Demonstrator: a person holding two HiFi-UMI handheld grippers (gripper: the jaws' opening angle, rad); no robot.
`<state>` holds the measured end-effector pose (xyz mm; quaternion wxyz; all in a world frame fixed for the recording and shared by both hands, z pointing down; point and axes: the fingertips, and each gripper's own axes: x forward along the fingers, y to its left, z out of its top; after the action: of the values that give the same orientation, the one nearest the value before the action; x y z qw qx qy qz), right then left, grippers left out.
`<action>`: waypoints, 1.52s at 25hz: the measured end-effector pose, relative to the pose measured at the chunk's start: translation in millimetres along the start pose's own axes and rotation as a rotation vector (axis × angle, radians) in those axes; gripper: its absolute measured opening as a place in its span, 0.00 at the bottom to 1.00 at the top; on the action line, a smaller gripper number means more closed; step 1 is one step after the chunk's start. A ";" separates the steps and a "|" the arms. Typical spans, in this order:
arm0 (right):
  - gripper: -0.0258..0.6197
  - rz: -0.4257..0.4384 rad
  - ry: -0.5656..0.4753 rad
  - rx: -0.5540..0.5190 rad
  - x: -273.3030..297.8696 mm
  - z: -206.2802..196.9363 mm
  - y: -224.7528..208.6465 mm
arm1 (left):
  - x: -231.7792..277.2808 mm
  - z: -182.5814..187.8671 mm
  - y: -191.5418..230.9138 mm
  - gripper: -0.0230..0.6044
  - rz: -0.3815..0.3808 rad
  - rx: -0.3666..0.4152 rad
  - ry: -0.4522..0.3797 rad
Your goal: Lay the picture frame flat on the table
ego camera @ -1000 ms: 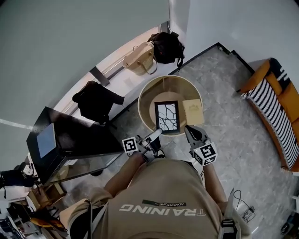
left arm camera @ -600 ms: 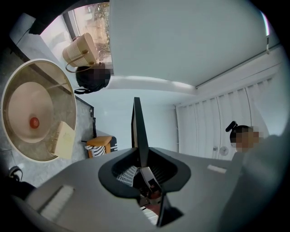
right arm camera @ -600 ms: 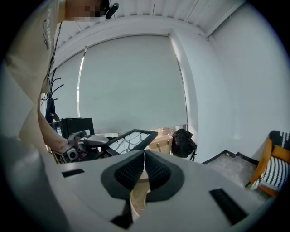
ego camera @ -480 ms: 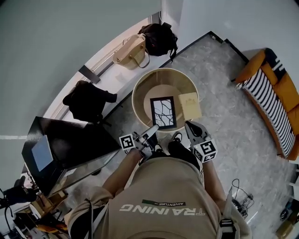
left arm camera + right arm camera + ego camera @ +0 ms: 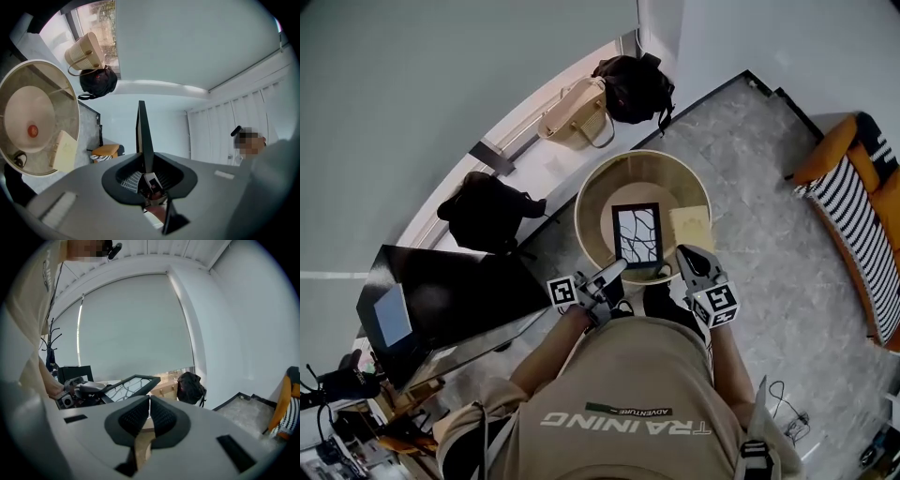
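the left tool [image 5: 617, 269] clamps the picture frame [image 5: 637, 234] by its edge, face-up over the round tabletop [image 5: 591, 202], probably to lower it flat; the right tool [image 5: 689, 259] is closed and empty.

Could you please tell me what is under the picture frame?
Around the picture frame only the round table shows, a tan block beside it; the patch directly beneath is covered.

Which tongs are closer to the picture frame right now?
Left. Left tongs grip the picture frame by its edge; right tongs sit apart, off its right side.
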<state>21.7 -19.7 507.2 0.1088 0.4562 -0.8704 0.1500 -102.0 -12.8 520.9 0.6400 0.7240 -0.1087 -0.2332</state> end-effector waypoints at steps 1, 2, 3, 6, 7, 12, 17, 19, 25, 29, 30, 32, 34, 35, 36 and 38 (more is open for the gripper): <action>0.05 -0.002 -0.011 0.000 4.6 3.3 -12.6 | 8.7 4.1 2.7 0.16 0.005 0.000 0.003; 0.05 -0.005 -0.024 0.004 8.3 7.2 -25.5 | 18.1 7.6 4.9 0.16 0.011 0.000 0.005; 0.05 -0.005 -0.033 0.012 10.6 10.7 -37.4 | 27.9 10.1 6.4 0.16 0.017 0.001 0.007; 0.05 0.010 -0.019 0.051 12.8 11.6 -67.9 | 57.1 14.6 9.8 0.16 0.040 0.013 0.011; 0.05 0.013 -0.015 0.062 13.6 9.9 -78.4 | 67.0 15.7 12.6 0.16 0.047 0.014 0.011; 0.05 0.024 0.006 0.080 28.6 -11.6 -124.0 | 105.3 22.3 41.8 0.16 0.077 -0.009 -0.001; 0.05 0.022 0.076 0.056 49.2 -45.6 -149.8 | 125.5 26.8 86.5 0.16 0.136 -0.036 0.021; 0.05 0.014 0.083 0.071 56.0 -60.0 -154.1 | 128.0 31.4 105.5 0.16 0.157 -0.049 0.028; 0.05 -0.030 0.138 0.051 85.3 -121.6 -162.4 | 126.3 56.6 184.6 0.16 0.198 -0.083 0.017; 0.05 -0.108 0.153 0.088 112.7 -161.2 -185.0 | 128.5 79.4 246.9 0.16 0.207 -0.069 -0.006; 0.05 -0.130 0.145 0.108 121.8 -168.8 -193.3 | 130.8 86.1 262.4 0.16 0.206 -0.062 -0.012; 0.05 -0.159 0.128 0.137 141.8 -182.5 -208.2 | 137.6 98.7 292.0 0.16 0.202 -0.051 -0.017; 0.05 -0.165 0.132 0.150 159.3 -197.9 -218.5 | 145.1 104.9 319.9 0.16 0.209 -0.049 -0.004; 0.05 -0.167 0.135 0.155 166.5 -205.7 -222.6 | 148.6 105.3 333.1 0.16 0.219 -0.048 0.010; 0.05 -0.169 0.135 0.158 173.0 -213.0 -226.4 | 151.5 104.4 345.7 0.16 0.232 -0.048 0.026; 0.05 -0.172 0.137 0.161 184.3 -227.3 -233.9 | 155.7 102.6 369.3 0.16 0.261 -0.056 0.051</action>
<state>123.7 -204.2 816.9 0.1433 0.5250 -0.8037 0.2405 36.2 -231.8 843.5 0.6873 0.6914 -0.1790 -0.1324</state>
